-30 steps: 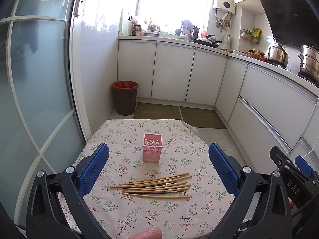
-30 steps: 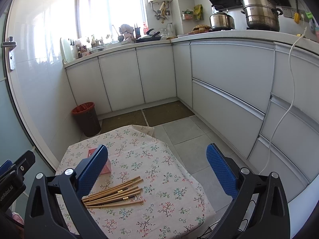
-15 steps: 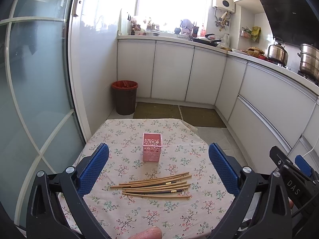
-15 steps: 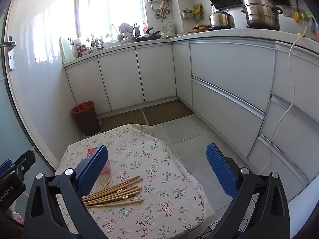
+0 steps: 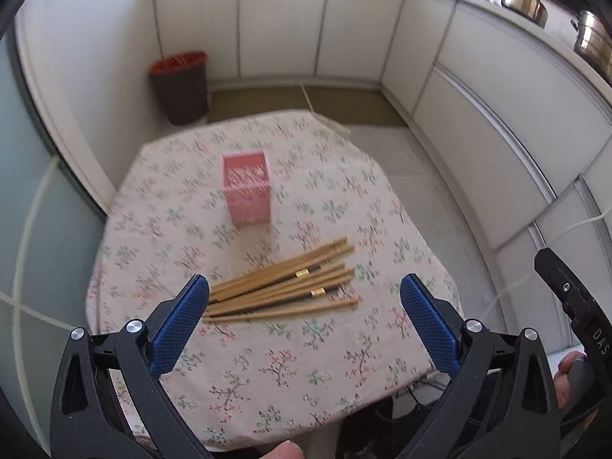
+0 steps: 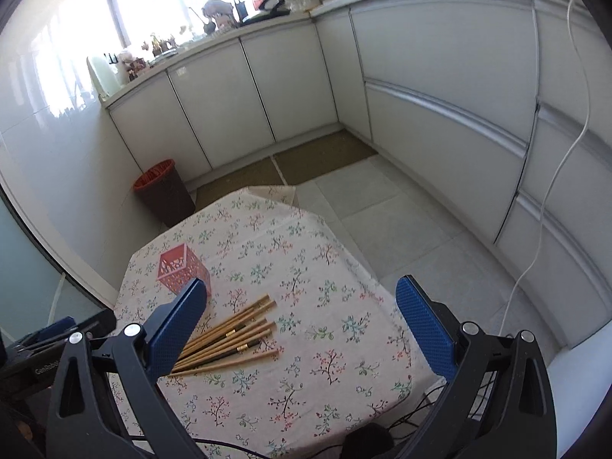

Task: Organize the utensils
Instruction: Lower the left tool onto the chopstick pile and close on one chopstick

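A: Where's the work?

B: Chopsticks (image 5: 281, 285), a loose overlapping pile near mid-table, fat ends fanning toward 2 o'clock in the left view. Pink holder (image 5: 248, 193) stands upright just beyond them at 11 o'clock, apart from the pile, looks empty.

A: Grippers?

B: Left gripper (image 5: 304, 323) jaws spread wide, nothing btwn them; left pad overlaps the thin ends of the pile in frame, but can't tell if it touches. Right gripper (image 6: 300, 331) also wide open, empty, aimed more at bare tablecloth (image 6: 325, 348) at 3 o'clock of the pile.

A: How to do the pick well?

B: Prob. take one or two sticks, not the lot. Come in across the shafts, close near the middle so they don't swing, lift clear, tip thin end down into the holder. It looks light, so may tip if bumped.

A: Diff btwn views?

B: Left view's blurred but looks down the holder's open top; it also shows a hand (image 5: 570, 378) at 4 o'clock. Right view is sharper and shows the holder's cut-out side, the window and counter clutter.
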Motion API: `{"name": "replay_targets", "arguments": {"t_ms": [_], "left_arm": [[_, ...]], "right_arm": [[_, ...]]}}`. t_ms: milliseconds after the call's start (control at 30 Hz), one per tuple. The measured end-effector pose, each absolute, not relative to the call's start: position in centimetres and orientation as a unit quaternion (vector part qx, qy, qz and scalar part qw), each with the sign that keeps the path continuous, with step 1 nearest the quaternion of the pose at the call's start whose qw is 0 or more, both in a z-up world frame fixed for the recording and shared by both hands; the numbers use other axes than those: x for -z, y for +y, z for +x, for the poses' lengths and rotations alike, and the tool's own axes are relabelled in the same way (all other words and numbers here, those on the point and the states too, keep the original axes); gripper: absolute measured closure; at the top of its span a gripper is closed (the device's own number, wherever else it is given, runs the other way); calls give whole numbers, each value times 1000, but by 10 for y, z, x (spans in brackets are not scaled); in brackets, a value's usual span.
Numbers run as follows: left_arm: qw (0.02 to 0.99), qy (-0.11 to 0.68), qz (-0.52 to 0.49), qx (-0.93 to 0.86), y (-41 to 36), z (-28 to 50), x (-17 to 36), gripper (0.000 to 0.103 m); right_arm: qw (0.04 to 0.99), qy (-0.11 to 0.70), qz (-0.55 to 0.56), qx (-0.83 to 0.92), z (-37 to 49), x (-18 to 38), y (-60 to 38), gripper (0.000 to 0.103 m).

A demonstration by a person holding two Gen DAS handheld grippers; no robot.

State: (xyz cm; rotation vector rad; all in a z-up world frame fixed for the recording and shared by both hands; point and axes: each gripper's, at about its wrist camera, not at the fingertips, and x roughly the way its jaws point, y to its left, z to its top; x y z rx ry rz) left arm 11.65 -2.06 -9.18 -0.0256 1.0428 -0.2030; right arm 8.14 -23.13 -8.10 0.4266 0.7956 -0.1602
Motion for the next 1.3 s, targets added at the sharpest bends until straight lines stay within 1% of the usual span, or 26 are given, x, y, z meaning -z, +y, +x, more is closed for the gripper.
{"name": "replay_targets", "arguments": {"t_ms": [67,267,367,467,533,600,667,833,933,1100,1167,1200,1300], "left_arm": [[829,544,-11,126,-30,140,118,7],[764,618,21,184,-77,201,186,9],[730,654,44,194,-99,234,222,17],[711,671,84,190,-114,256,256,28],[704,678,107,181,-120,272,277,41],[706,674,107,190,-121,282,283,44],[706,671,111,197,-123,290,287,50],[694,676,141,205,-126,303,297,72],[683,685,145,207,-124,309,305,80],[691,675,152,209,-126,311,316,83],[707,655,162,210,-124,306,315,87],[715,647,164,208,-121,303,312,94],[738,628,131,208,-99,298,294,96]], "right_arm": [[880,407,230,78,88,103,-243,7],[824,477,293,87,108,173,-270,7],[798,505,318,83,117,206,-278,7],[782,530,319,77,126,232,-280,7],[772,543,323,71,132,246,-282,7],[764,550,329,65,138,255,-285,7],[759,554,335,64,144,260,-287,7],[754,563,336,50,155,267,-282,7],[752,567,333,46,158,268,-277,8],[740,577,340,53,164,273,-273,12],[737,582,339,55,168,274,-270,14],[736,585,336,55,171,275,-268,17],[725,596,341,51,180,277,-257,26]]}}
